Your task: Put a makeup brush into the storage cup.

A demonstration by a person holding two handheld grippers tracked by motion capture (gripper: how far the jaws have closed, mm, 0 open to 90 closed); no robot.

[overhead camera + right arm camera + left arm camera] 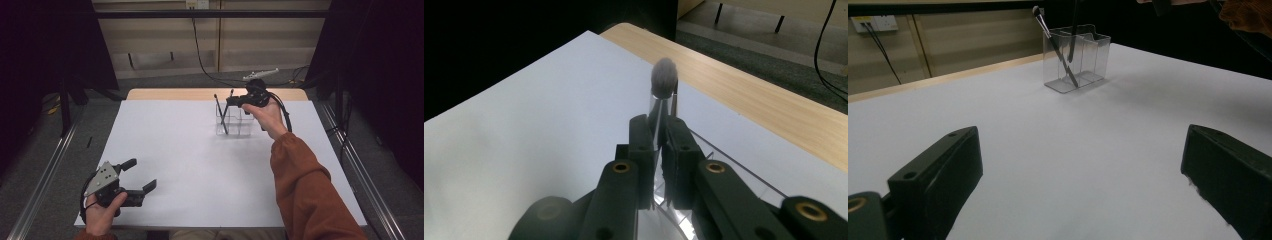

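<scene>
The left claw (141,176) is resting low over the near left part of the white table (170,150), its jaws spread wide and holding nothing. In the left gripper view, bare table is lying between its two black jaws, and the work is sitting well ahead of it and off to its right.

Farther right, at the far side of the table, a clear plastic organizer (234,122) is standing with its compartments open upward. One makeup brush (220,114) is already leaning inside it, bristle end up and tilted away from the right claw, its foot resting in the leftmost compartment nearest the left claw's side; that brush (1054,44) looks done.

The right claw (231,101) is hovering just above the organizer, pinching a second brush (227,107) at the handle. In the right gripper view its jaws are pressing together on the thin shaft, with the soft grey brush head (664,76) standing just beyond the tips and the clear wall of the organizer (724,162) showing directly beneath. From the left gripper view, the lower end of this second brush (1072,35) appears to be dipping into a compartment beside the first one, though how deep it is sitting cannot be told.

So the placing seems to be nearly finished: what is remaining is lowering, releasing and drawing the right claw clear.
</scene>
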